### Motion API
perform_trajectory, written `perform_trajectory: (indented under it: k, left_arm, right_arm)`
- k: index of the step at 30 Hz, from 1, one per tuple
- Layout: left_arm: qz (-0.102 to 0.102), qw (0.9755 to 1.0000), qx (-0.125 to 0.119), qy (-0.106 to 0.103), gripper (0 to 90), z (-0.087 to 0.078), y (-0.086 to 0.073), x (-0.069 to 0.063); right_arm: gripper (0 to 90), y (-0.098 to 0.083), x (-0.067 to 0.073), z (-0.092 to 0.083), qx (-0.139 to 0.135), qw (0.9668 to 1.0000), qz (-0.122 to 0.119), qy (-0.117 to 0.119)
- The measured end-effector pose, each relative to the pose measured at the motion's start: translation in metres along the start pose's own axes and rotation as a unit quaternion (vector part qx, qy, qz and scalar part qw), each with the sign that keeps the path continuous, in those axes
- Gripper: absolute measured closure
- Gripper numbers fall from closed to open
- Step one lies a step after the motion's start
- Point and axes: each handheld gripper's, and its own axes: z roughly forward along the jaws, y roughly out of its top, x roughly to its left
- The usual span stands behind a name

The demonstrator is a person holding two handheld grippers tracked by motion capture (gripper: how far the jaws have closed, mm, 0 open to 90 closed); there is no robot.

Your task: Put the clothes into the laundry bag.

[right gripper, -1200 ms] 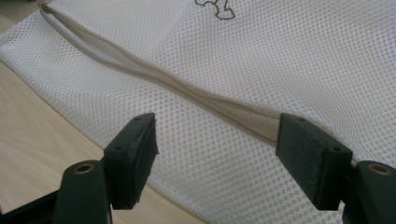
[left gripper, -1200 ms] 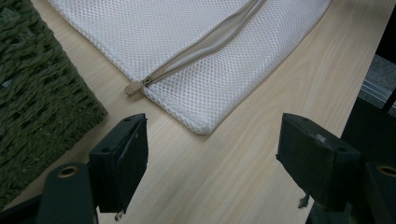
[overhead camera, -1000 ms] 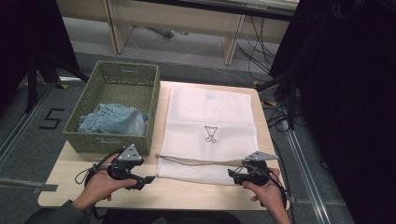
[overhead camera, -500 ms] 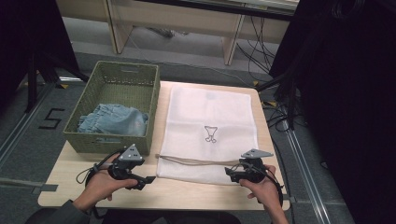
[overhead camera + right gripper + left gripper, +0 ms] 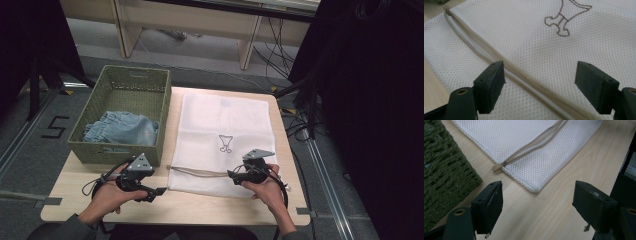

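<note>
- The white mesh bag (image 5: 226, 135) lies flat on the right half of the wooden table (image 5: 210, 205), its long side running away from me, a small outline drawing (image 5: 225, 143) stitched near its middle.
- A beige zipper (image 5: 200, 171) crosses the bag near its close edge; in my left gripper view the zipper pull (image 5: 496, 166) sits at the bag's left end, just off the mesh and over bare wood.
- My right gripper (image 5: 235, 176) is over the zipper line on the bag's near right part. In my right gripper view the zipper runs diagonally between the two jaws; the jaws have just been opening and now stand wide apart, pads clear of the mesh, gripping nothing.
- My left gripper (image 5: 159, 191) rests low over bare table near the bag's close left corner, jaws spread wide, nothing between them but wood.
- The green woven basket (image 5: 150, 82) stands just beside the bag's left edge; folded blue denim (image 5: 122, 127) lies in its near half.
</note>
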Motion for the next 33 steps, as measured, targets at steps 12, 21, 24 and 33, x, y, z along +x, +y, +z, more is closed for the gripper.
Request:
perform_trajectory:
  k: [12, 21, 24, 33]
  left_arm:
    - [0.007, 1.0000, -0.001, -0.001, 23.4, -0.001, 0.001, 0.001]
    - [0.012, 0.9999, 0.001, -0.002, 23.4, 0.000, 0.001, 0.001]
    - [0.000, 1.0000, 0.000, -0.001, 23.3, 0.000, 0.000, 0.000]
    - [0.000, 1.0000, 0.001, 0.000, 23.3, 0.000, 0.000, 0.000]
  right_arm:
    - [26.7, 0.013, 0.011, 0.044, 0.039, 0.9991, -0.014, 0.014]
    - [28.5, 0.009, -0.003, 0.050, 0.034, 0.9994, 0.000, 0.002]
    - [27.4, 0.008, -0.005, 0.047, 0.054, 0.9984, 0.007, 0.017]
    - [45.3, 0.006, -0.002, 0.050, 0.038, 0.9989, -0.021, 0.017]
